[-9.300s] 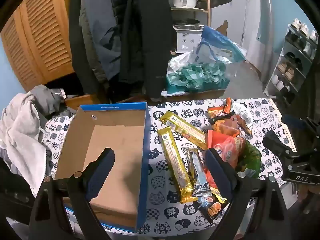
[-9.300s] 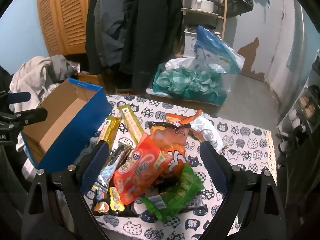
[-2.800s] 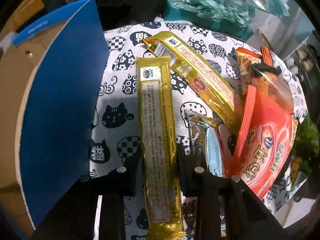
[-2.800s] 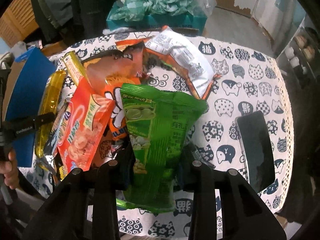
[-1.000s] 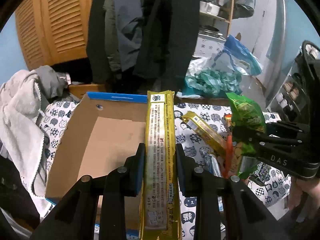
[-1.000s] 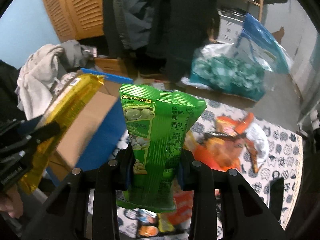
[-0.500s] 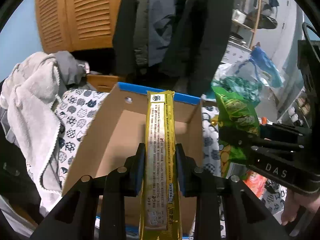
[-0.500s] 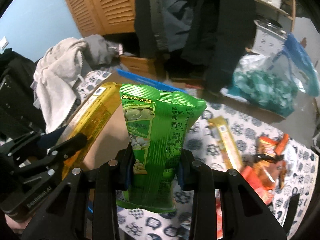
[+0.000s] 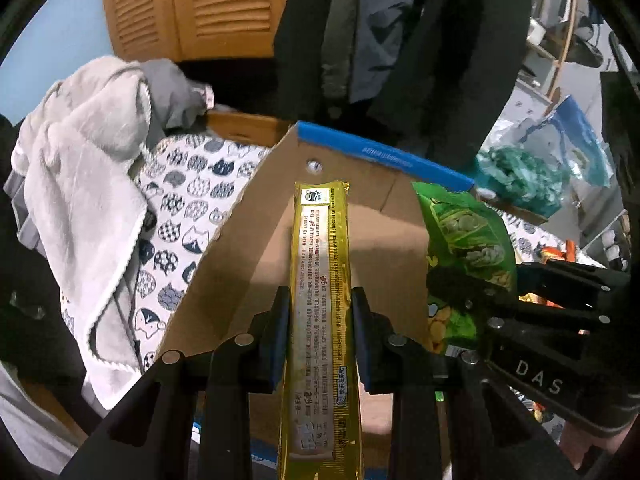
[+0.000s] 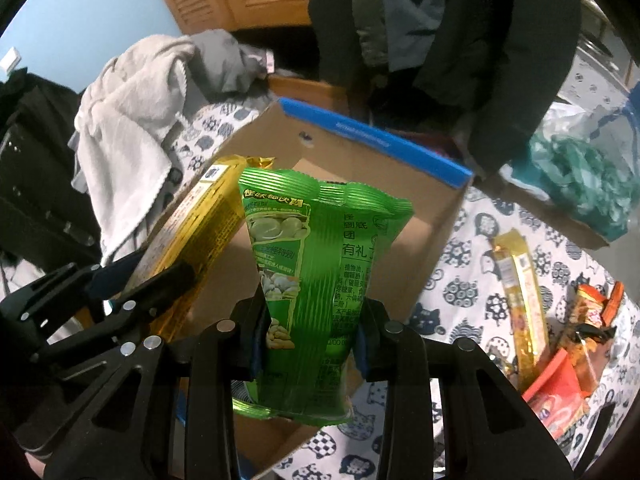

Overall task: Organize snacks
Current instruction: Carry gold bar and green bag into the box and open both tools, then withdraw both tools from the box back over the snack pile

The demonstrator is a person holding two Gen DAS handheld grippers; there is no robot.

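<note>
My left gripper [image 9: 318,320] is shut on a long gold snack pack [image 9: 320,280] and holds it above the open cardboard box [image 9: 240,248] with a blue rim. My right gripper [image 10: 310,320] is shut on a green snack bag [image 10: 316,264] and holds it above the same box [image 10: 424,240], just right of the gold pack [image 10: 196,232]. In the left wrist view the green bag [image 9: 468,248] and the right gripper [image 9: 472,300] hang over the box's right wall. The box floor that shows is bare.
The box stands on a table with a cat-print cloth [image 10: 460,272]. More snacks lie to its right: a gold pack [image 10: 520,292], an orange bag [image 10: 588,312] and a red bag [image 10: 556,392]. A grey towel [image 9: 80,208] lies left of the box. Coats [image 9: 400,40] hang behind.
Both grippers have moved left with their snacks, from beside the box to over its opening. The snack pile has slid to the right edge of view.
</note>
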